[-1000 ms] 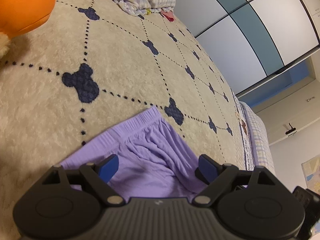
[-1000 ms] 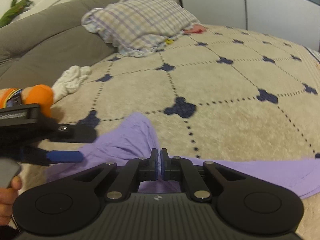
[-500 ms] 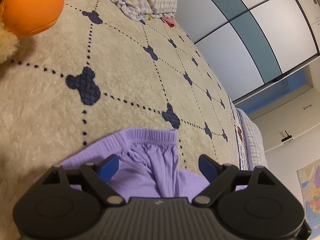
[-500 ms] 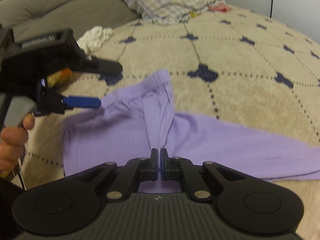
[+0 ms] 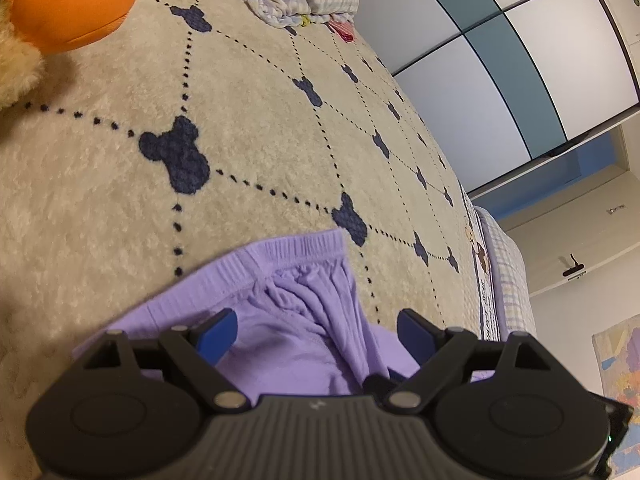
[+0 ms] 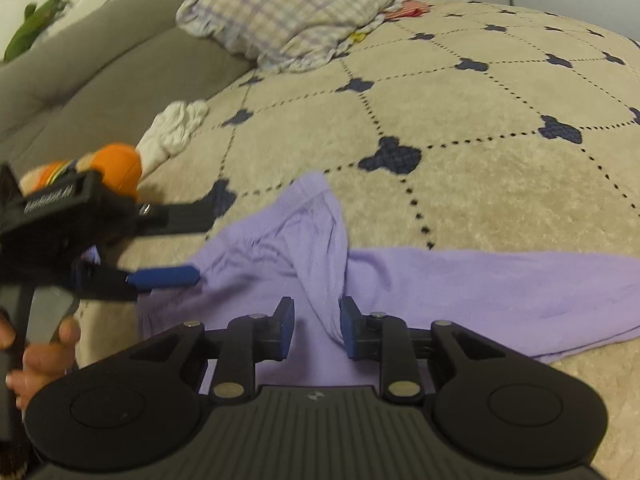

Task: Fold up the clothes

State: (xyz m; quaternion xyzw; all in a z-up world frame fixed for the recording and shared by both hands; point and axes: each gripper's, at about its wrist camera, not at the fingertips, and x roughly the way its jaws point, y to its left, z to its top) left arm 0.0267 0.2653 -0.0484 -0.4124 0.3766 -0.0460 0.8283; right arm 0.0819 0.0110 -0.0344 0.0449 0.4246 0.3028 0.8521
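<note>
A pair of purple trousers (image 6: 460, 280) lies on the beige bed cover, waistband to the left and one leg stretched out to the right. A raised fold runs from the waistband toward my right gripper (image 6: 316, 326), which is open with the fold lying between its blue pads. In the left wrist view the ribbed waistband (image 5: 288, 252) lies just ahead of my left gripper (image 5: 316, 330), which is open above the gathered cloth. The left gripper also shows in the right wrist view (image 6: 176, 248), open, held by a hand over the trousers' left edge.
An orange and cream plush toy (image 5: 68, 0) lies at the left. A checked pillow (image 6: 292, 12) and a white cloth (image 6: 176, 128) lie near the grey headboard (image 6: 80, 80). The beige cover with dark mouse-head marks (image 5: 176, 156) spreads ahead. Wardrobe panels (image 5: 500, 60) stand beyond.
My right gripper was shut on a pinch of the trousers and has opened, letting the cloth drop onto the bed. The left gripper stayed open above the waistband.
</note>
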